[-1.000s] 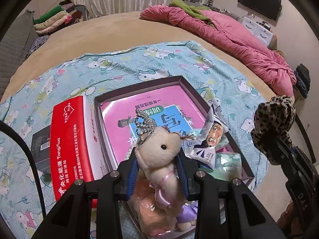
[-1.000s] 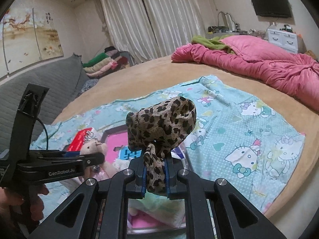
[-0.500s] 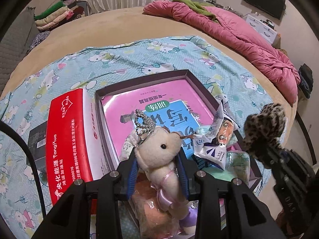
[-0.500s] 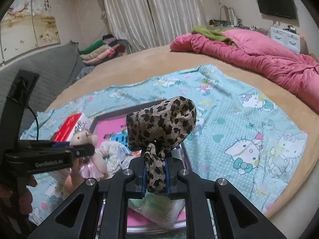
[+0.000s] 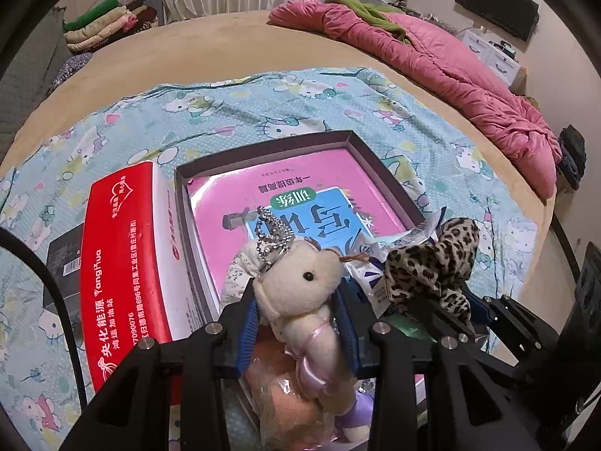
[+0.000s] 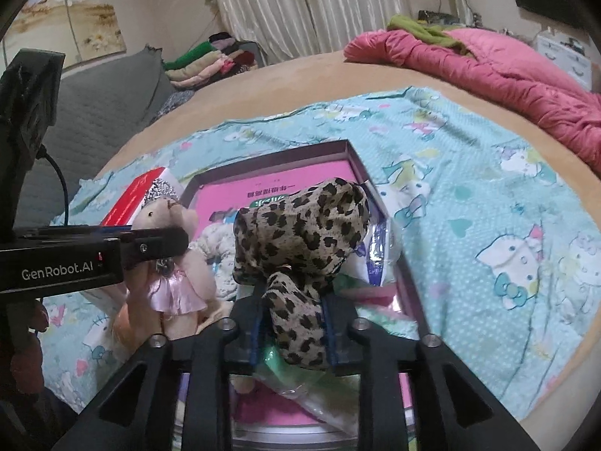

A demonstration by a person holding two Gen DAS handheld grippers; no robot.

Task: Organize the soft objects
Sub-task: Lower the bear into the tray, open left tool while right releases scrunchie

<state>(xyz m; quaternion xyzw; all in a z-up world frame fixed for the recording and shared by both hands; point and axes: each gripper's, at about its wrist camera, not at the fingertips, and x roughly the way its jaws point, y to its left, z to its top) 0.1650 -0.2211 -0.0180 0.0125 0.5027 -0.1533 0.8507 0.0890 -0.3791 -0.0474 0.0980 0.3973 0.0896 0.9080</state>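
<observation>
My left gripper (image 5: 296,300) is shut on a cream plush bear (image 5: 300,282) in a pink skirt with a beaded crown. It holds the bear upright above the near end of a dark open box (image 5: 263,146). The right wrist view shows the same bear (image 6: 169,218) at the left. My right gripper (image 6: 293,312) has a leopard-print fabric piece (image 6: 300,225) between its jaws, which are opening, and the blue pads stand slightly off the fabric. The leopard piece (image 5: 432,267) hangs over the box's right side. A pink book (image 5: 300,188) lies inside the box.
A red tissue box (image 5: 124,255) lies along the box's left side, with a small black box (image 5: 64,263) beyond it. Snack packets (image 5: 368,270) and bagged plush items fill the box's near end. Everything rests on a Hello Kitty sheet (image 5: 263,105). A pink quilt (image 5: 432,49) lies far right.
The right gripper came down and in over the box's right side with the leopard piece, and its jaws have widened around it. The left gripper and bear stayed put.
</observation>
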